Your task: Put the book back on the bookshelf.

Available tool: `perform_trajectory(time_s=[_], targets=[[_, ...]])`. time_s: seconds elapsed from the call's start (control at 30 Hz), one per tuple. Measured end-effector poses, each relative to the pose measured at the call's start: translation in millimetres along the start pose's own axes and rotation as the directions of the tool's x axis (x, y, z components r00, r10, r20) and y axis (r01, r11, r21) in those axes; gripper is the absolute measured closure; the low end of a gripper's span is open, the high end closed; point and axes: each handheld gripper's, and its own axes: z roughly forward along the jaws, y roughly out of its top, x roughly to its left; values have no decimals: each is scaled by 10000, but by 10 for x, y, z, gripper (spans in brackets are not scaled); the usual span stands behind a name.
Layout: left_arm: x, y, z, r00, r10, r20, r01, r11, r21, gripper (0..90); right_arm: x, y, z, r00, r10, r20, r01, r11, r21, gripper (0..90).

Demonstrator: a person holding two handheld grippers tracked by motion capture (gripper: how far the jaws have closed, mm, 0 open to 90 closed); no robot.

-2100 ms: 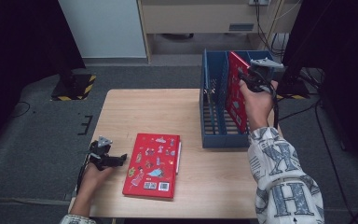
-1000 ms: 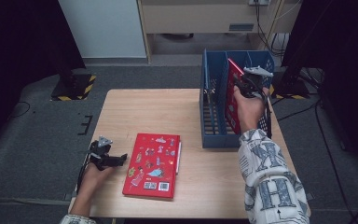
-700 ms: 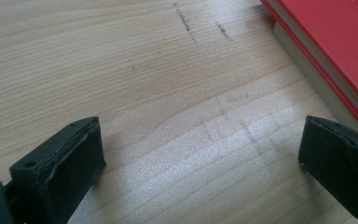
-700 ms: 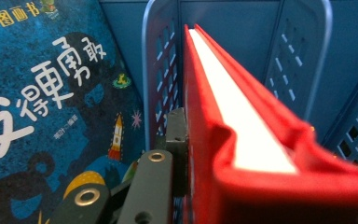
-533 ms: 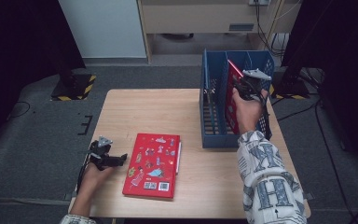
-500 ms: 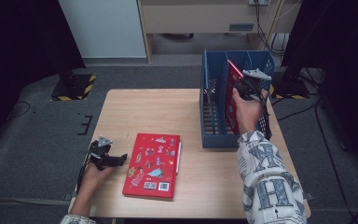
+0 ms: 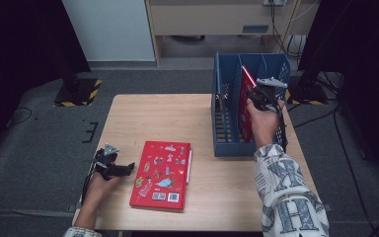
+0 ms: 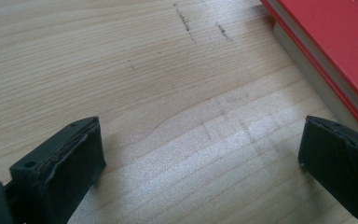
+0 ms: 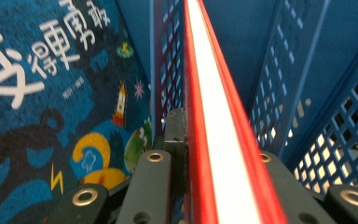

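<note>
Landmark: blue file rack (image 7: 227, 148) at the table's far right.
Right gripper (image 7: 262, 96): clamped on a thin red book's (image 7: 247, 81) upper edge, holding it upright inside the rack, probably to slot it beside the blue-covered book (image 9: 51, 93).
Left gripper (image 7: 109, 165): jaws wide, empty, resting left of the rack, just beside the flat red picture book (image 7: 162, 174).

My right tool (image 7: 257, 97), clamped on the red book (image 7: 246, 106), now sits lower and nearer me, with the book sunk deeper into the blue rack (image 7: 225, 143).
</note>
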Motion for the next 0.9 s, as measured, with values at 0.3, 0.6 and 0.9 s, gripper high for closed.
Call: perform_trajectory(time_s=[0.3,0.6,0.9], targets=[[0,1,0,10000,-3,-1,3,10000,2,0,30,-16,-4,9998,-179,-58,180,9997,172,772],[-1,1,1,10000,-4,-3,4,10000,0,0,36,138,-145,9973,-676,-287,684,9973,268,705],[-1,2,2,10000,-8,1,8,10000,0,0,28,221,-89,9961,-799,-382,820,9950,570,712]])
